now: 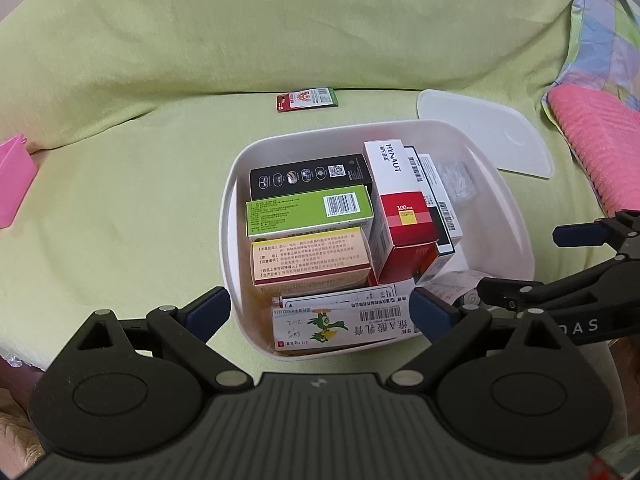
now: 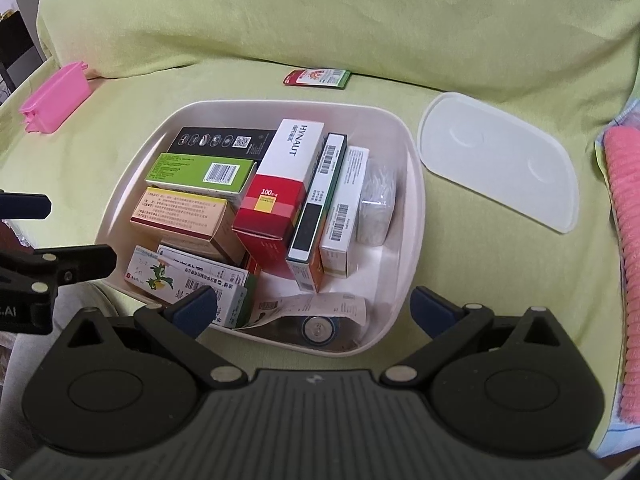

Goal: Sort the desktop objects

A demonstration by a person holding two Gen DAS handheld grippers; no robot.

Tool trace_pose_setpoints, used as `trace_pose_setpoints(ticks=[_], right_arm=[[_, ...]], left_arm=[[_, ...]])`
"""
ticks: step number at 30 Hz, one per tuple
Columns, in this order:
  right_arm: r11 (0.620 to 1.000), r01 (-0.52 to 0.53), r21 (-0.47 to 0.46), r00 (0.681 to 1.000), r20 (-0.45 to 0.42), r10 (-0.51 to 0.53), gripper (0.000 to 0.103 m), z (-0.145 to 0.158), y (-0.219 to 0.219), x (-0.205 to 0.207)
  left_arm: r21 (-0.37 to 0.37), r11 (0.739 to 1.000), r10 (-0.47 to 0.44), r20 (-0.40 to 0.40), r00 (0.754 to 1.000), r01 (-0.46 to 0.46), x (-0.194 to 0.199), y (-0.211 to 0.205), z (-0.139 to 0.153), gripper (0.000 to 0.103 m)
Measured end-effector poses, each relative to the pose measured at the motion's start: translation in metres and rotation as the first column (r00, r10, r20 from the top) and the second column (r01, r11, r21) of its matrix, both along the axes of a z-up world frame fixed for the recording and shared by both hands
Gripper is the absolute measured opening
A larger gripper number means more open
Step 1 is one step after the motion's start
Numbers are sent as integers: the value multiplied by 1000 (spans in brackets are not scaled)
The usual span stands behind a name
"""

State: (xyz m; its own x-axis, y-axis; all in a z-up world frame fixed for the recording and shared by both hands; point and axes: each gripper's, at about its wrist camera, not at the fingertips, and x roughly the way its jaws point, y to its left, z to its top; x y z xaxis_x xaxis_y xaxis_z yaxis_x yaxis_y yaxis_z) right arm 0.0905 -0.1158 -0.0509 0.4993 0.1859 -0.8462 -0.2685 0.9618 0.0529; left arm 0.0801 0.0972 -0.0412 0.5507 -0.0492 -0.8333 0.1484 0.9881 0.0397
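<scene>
Two tools, both spread wide and empty, side by side over the near rim of a white bin. Left tool (image 1: 320, 314) above the near left corner; right tool (image 2: 314, 308) above the near right part.

Step in hand, judged only: bin (image 2: 412, 168) nearly full, lid (image 2: 500, 160) off and lying flat on the green cover just right of it. Fits either packing close to its end, with lid soon to go on, or unpacking shortly after lid removal. Cannot tell which. Any grasp calls for lowering one spread tool squarely over a single thing and closing across its narrow sides.

Inside the bin: boxes packed tight. At left, a black box (image 2: 224, 142), green box (image 2: 200, 172) and tan box (image 2: 184, 216) in a row from back to front. In the middle, a red-and-white box (image 2: 284, 176) tilted over its neighbours, two slim boxes on edge beside it. At right, a bag of cotton swabs (image 2: 376, 204). Near the front, a leaflet-marked box (image 2: 180, 276), a paper slip and a battery (image 2: 316, 328).

Outside, on the cover: a small red-and-green packet (image 2: 318, 78) behind the bin, well apart; a pink case (image 2: 56, 98) far left.
</scene>
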Motion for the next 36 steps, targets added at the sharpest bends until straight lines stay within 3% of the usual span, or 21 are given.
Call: trace_pose_setpoints(ticks=[18,30,36], right_arm=[[1000,5,-10,1000,5,-5,102,-1,-13,16],[981,35,190,981,181,-70,102,17,-47,49],[988,-12,153,984,178,-15,102,10,-50,83]], left_arm=[[-18,1000,-25,-28,999,24,24,-7,-12,97],[-37,997,-68,-13,998,68,58,-2,-14,97],[-13,995,-98,22,995,99,84,10,-10,97]])
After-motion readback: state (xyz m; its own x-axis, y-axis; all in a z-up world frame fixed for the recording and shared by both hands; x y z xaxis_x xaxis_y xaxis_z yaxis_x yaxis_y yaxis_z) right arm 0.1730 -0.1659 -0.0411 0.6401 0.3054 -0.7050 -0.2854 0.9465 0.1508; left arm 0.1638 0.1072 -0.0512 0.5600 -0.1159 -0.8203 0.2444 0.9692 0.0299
